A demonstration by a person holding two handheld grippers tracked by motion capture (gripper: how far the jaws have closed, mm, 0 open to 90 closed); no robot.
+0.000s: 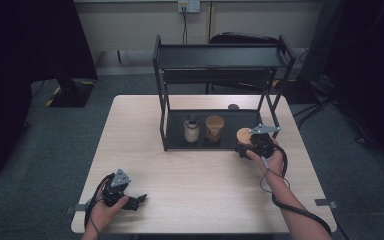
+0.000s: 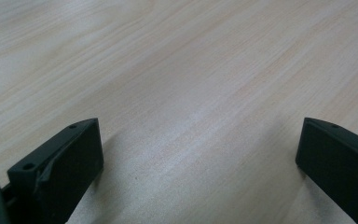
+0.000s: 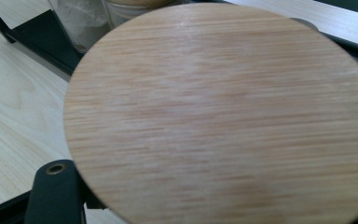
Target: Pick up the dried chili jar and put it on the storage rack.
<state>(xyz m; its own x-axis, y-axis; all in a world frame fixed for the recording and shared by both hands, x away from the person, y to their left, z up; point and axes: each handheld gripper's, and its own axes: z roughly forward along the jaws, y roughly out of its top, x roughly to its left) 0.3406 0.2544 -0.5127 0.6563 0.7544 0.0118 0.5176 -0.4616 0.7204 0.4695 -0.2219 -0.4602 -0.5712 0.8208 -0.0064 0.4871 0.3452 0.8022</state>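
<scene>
Black two-tier rack [image 1: 220,55] stands on the table [image 1: 145,125] ahead of the right gripper [image 1: 258,142]; on its bottom tray, two jars [image 1: 192,131] sit left of those jaws. A third jar, seen by its round bamboo lid [image 3: 219,116], sits at the tray's front right corner, directly between the right jaws. Can't tell if they're clamped or just around it. Likely glass under the lid: rigid, slippery, breakable; grip the body, not the lid. Right hand reaches forward. Left gripper [image 1: 122,192] rests low on the table, jaws wide apart, bare wood between.

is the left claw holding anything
No, the left claw is open in its own view, with bare table between its jaws.
</scene>
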